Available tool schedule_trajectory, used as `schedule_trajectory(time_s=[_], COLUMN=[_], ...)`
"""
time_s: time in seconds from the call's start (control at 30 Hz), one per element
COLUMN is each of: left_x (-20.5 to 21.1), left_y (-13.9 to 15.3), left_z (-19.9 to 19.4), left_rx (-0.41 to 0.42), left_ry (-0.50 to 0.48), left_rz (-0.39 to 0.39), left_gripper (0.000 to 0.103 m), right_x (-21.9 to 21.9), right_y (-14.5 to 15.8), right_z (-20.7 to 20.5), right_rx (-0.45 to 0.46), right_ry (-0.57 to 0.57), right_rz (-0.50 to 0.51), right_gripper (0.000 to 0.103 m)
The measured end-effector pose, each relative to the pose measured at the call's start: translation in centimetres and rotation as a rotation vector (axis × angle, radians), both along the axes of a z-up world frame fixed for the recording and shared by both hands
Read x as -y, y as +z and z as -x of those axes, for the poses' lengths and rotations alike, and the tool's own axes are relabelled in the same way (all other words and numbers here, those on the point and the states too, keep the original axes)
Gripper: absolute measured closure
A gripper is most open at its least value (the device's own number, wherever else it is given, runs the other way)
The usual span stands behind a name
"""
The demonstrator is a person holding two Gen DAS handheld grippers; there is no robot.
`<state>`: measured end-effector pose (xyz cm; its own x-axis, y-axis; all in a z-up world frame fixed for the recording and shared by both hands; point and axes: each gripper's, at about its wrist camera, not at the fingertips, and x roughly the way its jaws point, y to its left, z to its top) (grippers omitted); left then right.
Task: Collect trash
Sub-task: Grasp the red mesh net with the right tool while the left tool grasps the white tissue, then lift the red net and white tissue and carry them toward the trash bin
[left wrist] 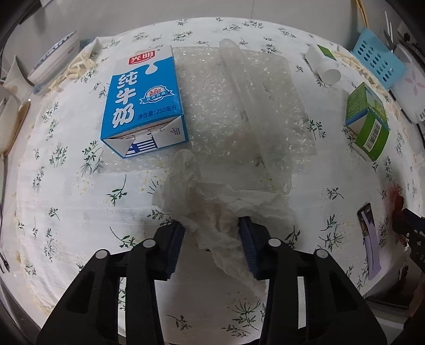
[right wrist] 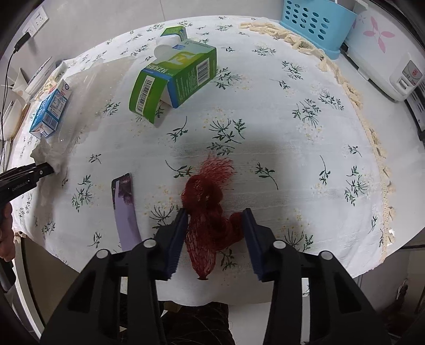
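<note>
At the far left of the floral tablecloth (left wrist: pixel 66 217), a blue milk carton (left wrist: pixel 143 103) is seen lying on its side, its lower edge resting on a sheet of bubble wrap (left wrist: pixel 239 106) across which a clear plastic strip (left wrist: pixel 249 98) is laid. Just nearer, a crumpled white tissue (left wrist: pixel 212 212) is straddled by the left gripper (left wrist: pixel 212 248); its jaws are set moderately wide, both pads touching the paper's edges, though no firm pinch can be confirmed. Further right, a small white bottle (left wrist: pixel 322 65) and a green carton (right wrist: pixel 172 82) are seen lying on their sides, and a purple wrapper (right wrist: pixel 126 209) lies flat near the table's front edge. To the right of it, a red mesh net bag (right wrist: pixel 209 212) is bracketed by the right gripper (right wrist: pixel 215 242), whose jaws are likewise parted, the left pad touching the netting and the right one just beside it. At the far right edge a light blue perforated basket (right wrist: pixel 313 24) is stood beside a white appliance (right wrist: pixel 382 58). The step in hand is judged to be a two-handed pick-up: both claws are placed around soft trash but not yet closed. Next, each claw should be squeezed fully, since tissue and netting compress and may slip, then lifted clear. No bin is shown, so the drop-off place cannot be told.
</note>
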<state>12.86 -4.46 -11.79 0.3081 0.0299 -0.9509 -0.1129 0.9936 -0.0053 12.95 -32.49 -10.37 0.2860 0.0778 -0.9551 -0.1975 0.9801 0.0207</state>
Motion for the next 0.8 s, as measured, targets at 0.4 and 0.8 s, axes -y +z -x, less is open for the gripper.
schedule_trajectory(time_s=[0.4, 0.8], left_x=[-1.4, -3.0], left_y=[0.2, 1.0], left_z=[0.7, 1.8], left_rx=[0.009, 0.032], left_ry=[0.009, 0.022], left_rz=[0.060, 0.074], left_gripper=[0.098, 0.098], right_x=[0.3, -0.4], right_y=[0.0, 1.1], right_z=[-0.6, -0.1], right_rx=[-0.007, 0.017], right_ry=[-0.043, -0.061], right_rz=[0.014, 0.010], right_gripper=[0.081, 0.089])
